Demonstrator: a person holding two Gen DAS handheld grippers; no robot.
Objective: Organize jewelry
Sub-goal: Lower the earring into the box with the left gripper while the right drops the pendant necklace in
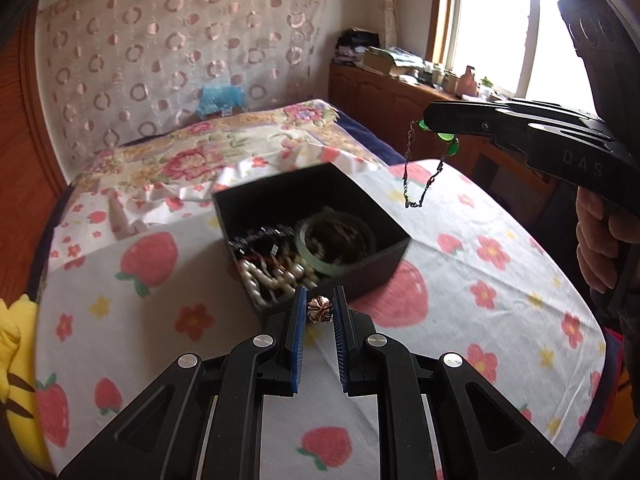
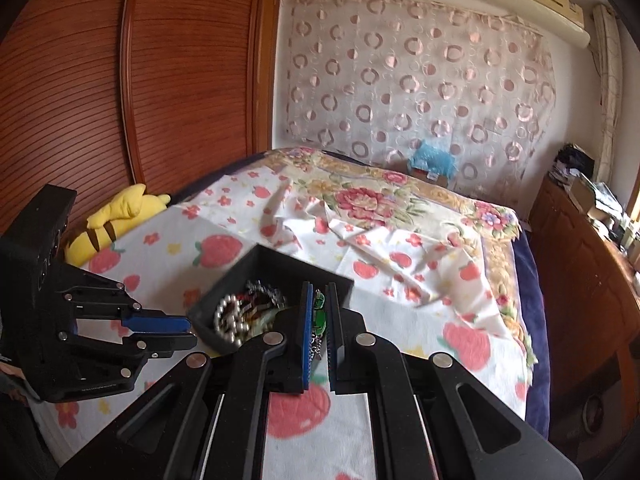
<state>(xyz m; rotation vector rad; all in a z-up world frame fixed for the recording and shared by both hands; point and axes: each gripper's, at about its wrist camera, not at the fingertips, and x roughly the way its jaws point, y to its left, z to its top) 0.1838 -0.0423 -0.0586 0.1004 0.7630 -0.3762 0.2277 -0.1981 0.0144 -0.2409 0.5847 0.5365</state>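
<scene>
- Left gripper [image 1: 319, 309] clamped on a small rose-gold flower-shaped ring [image 1: 319, 310], pinched between the blue pads [image 1: 297, 332] at their tips, low in the left wrist view
- Held just over the near corner of the black box [image 1: 396, 254], above the strawberry-print cloth [image 1: 480, 280]
- Right gripper [image 2: 318, 308] closed on a green-stone chain bracelet [image 2: 319, 312], green links squeezed between the pads [image 2: 307, 320], chain trailing down between the fingers
- Seen from the left wrist view as a silver chain [image 1: 416, 176] dangling free in a loop from the right gripper's tips, above and beyond the box's right side, clear of the cloth
- Gripped at the handle by a hand [image 1: 596, 248] at the right edge
- Inside the box: a pale green bangle [image 1: 316, 254], a string of pearly beads [image 1: 272, 280], dark tangled pieces [image 1: 264, 242]
- Farther off: a yellow plush toy [image 2: 116, 220] at the cloth's left edge, a floral bedspread [image 2: 372, 200], then a ring-patterned curtain [image 2: 400, 72]
</scene>
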